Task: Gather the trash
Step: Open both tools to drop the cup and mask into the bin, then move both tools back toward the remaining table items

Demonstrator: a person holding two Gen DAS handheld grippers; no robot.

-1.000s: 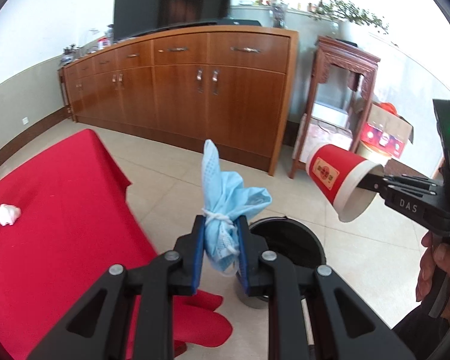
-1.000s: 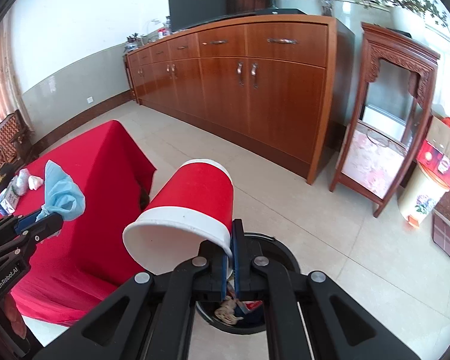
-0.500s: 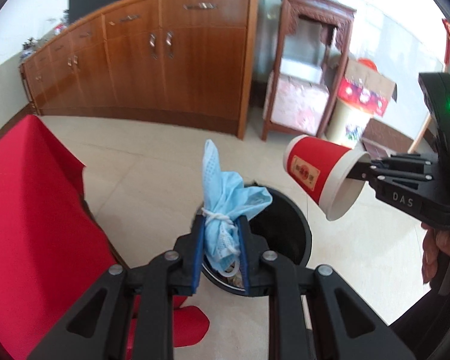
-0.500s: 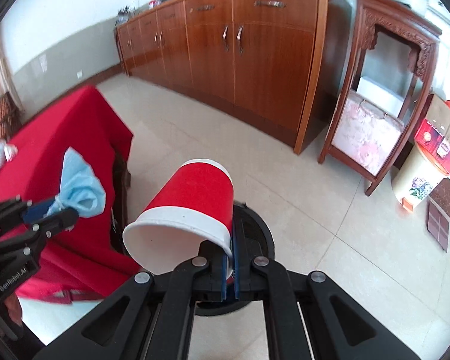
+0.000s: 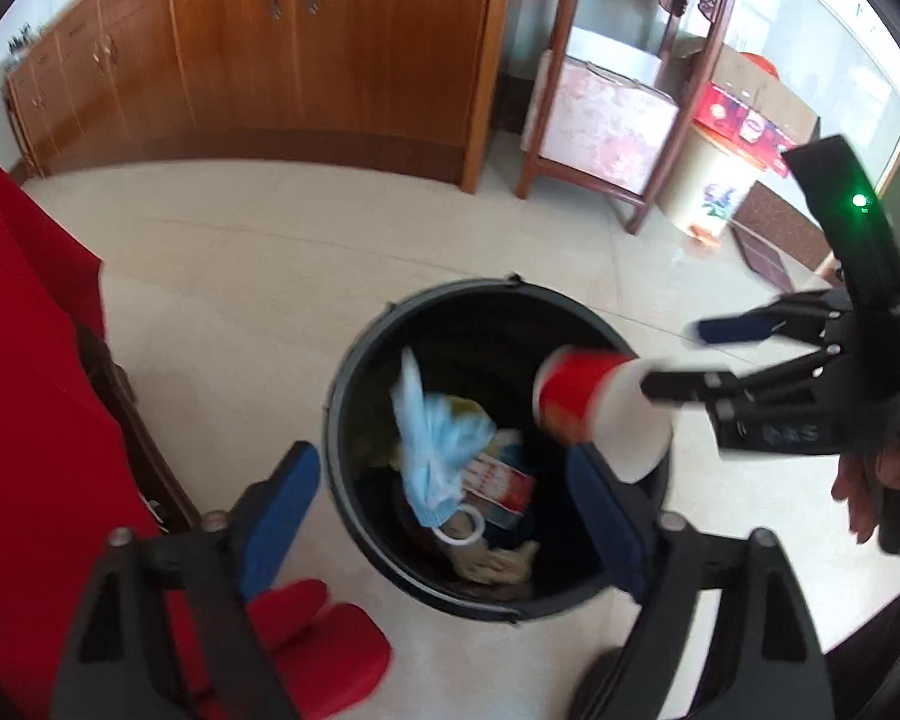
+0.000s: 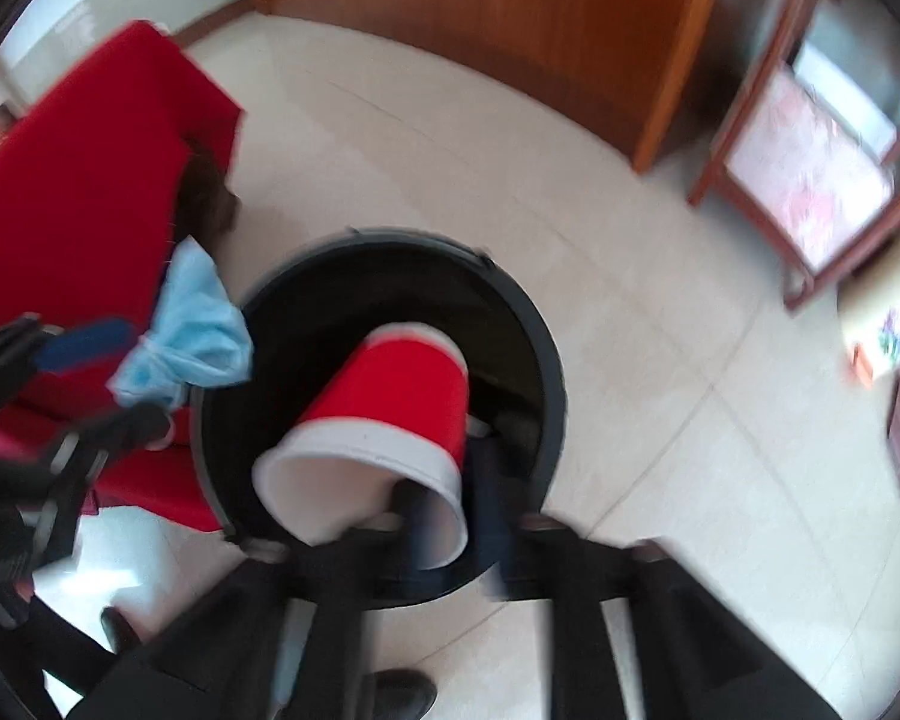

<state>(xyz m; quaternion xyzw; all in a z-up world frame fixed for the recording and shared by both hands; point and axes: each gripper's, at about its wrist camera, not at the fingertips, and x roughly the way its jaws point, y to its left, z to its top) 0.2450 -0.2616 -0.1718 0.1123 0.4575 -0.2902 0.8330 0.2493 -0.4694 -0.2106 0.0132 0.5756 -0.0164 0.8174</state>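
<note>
A black round bin (image 5: 354, 372) stands on the tiled floor with trash inside. My left gripper (image 5: 444, 516) hangs over its near rim, jaws opening wide. A crumpled blue face mask (image 5: 432, 438) is loose between them, touching neither pad, over the bin's mouth. My right gripper (image 5: 672, 357) reaches in from the right, jaws opening. A red paper cup (image 5: 582, 402) with a white rim still hangs on its lower finger over the bin. In the right wrist view the cup (image 6: 390, 396) tilts over the bin (image 6: 546, 360), and the right gripper (image 6: 453, 504) is blurred.
A red-covered piece of furniture (image 5: 30, 390) flanks the bin on the left. Behind stand a long wooden sideboard (image 5: 330, 60), a carved wooden stand (image 5: 618, 120), a cream container (image 5: 714, 192) and cardboard boxes. A person's hand (image 5: 870, 480) holds the right gripper.
Both grippers sank toward the bin and tipped downward. Both went from shut to open: the mask has left the left pads, and the cup is no longer pinched.
</note>
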